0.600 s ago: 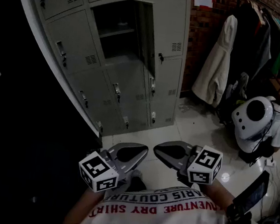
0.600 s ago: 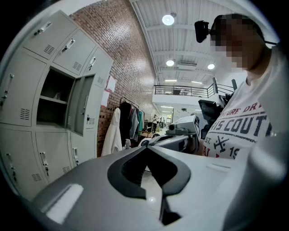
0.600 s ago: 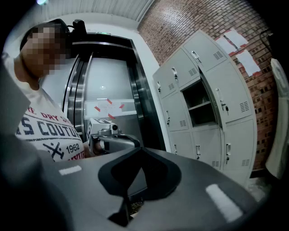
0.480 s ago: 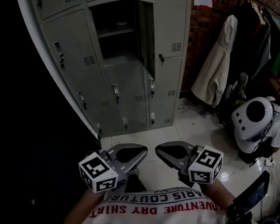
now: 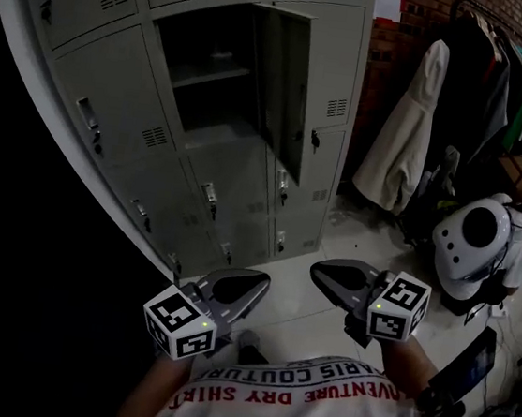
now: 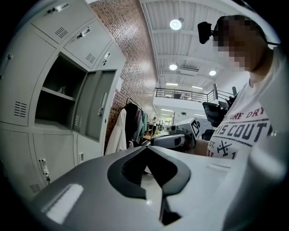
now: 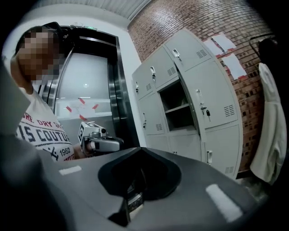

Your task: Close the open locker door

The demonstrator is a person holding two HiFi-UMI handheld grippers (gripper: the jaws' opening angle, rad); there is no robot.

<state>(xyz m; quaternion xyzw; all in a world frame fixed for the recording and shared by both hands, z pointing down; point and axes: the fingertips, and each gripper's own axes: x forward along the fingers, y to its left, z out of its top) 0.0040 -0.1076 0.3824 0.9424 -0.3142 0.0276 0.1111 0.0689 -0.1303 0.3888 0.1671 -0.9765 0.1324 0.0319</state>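
Head view. Shows locker door swung outward at the right edge of its dark compartment in the grey lockers. Holds left claw and right claw low, side by side, well apart from that door, both clenched on nothing.

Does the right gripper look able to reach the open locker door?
Probably not yet: the right gripper sits low, well short of the door, though nothing blocks the way.
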